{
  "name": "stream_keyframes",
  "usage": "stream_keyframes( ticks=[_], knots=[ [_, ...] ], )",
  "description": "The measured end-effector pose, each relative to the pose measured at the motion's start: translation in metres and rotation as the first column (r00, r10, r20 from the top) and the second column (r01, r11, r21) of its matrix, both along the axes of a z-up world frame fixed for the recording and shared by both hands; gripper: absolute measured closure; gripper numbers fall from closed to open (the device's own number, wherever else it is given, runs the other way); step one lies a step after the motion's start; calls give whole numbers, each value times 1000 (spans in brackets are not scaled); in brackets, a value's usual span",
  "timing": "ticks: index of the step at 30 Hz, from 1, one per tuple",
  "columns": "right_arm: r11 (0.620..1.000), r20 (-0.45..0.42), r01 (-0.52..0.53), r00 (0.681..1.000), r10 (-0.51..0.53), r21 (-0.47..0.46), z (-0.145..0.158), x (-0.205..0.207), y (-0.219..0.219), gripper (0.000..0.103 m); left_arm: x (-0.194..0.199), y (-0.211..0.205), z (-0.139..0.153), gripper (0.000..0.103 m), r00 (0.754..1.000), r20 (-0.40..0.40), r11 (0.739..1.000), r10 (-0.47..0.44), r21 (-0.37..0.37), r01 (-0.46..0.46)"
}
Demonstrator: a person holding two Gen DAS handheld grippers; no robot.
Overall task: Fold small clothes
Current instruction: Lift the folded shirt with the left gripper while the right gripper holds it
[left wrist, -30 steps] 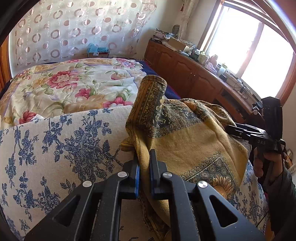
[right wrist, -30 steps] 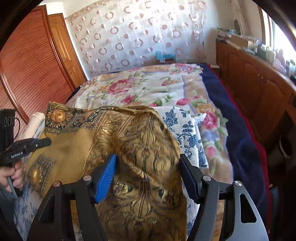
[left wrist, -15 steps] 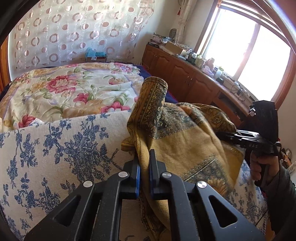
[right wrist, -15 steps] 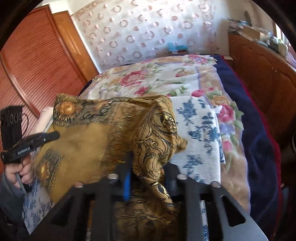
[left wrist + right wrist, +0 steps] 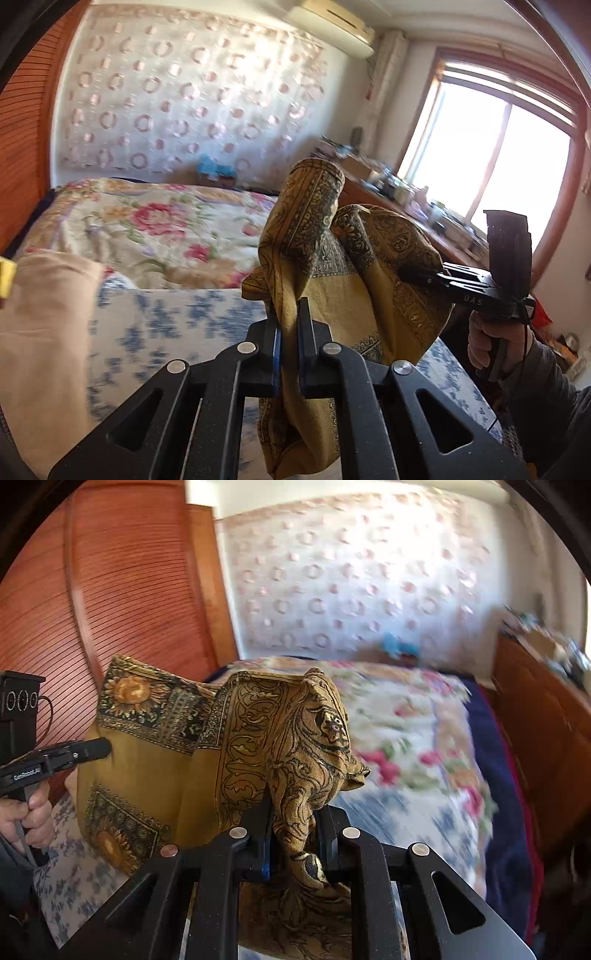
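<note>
Both claws pinch the mustard scarf (image 5: 373, 295): left claw (image 5: 288, 332) clamped, right claw (image 5: 293, 823) closing; flowered bedspread (image 5: 155, 229) behind.

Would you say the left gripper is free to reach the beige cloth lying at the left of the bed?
Probably not yet: the left gripper is shut on the yellow patterned garment, though nothing blocks the beige cloth.

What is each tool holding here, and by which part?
Both hold one mustard patterned cloth: left tool pinches a bunched edge; right tool, jaws closing, grips a gathered fold at the opposite side.
</note>
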State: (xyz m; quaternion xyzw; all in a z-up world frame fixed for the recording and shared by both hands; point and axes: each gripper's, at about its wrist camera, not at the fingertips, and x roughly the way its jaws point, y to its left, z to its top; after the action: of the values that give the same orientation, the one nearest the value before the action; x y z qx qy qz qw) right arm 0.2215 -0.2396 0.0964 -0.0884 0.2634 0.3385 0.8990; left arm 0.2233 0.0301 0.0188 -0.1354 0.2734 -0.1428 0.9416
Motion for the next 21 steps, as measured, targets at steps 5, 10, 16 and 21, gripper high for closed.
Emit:
stream_keyframes(
  ticks=[5, 10, 16, 21],
  knots=[
    [986, 57, -158, 985, 161, -43, 16, 5, 93, 86, -50, 69, 5, 96, 983, 62, 985, 174, -32, -172],
    [949, 105, -299, 945, 309, -102, 28, 11, 192, 86, -82, 121, -5, 96, 949, 42, 950, 313, -26, -312],
    [903, 131, -388, 901, 414, -186, 21, 31, 301, 86, -98, 159, -35, 96, 903, 0, 903, 430, -28, -430],
    [865, 115, -443, 871, 477, -236, 2, 71, 354, 86, -106, 179, -56, 96, 882, -47, 880, 468, -68, -471]
  ],
)
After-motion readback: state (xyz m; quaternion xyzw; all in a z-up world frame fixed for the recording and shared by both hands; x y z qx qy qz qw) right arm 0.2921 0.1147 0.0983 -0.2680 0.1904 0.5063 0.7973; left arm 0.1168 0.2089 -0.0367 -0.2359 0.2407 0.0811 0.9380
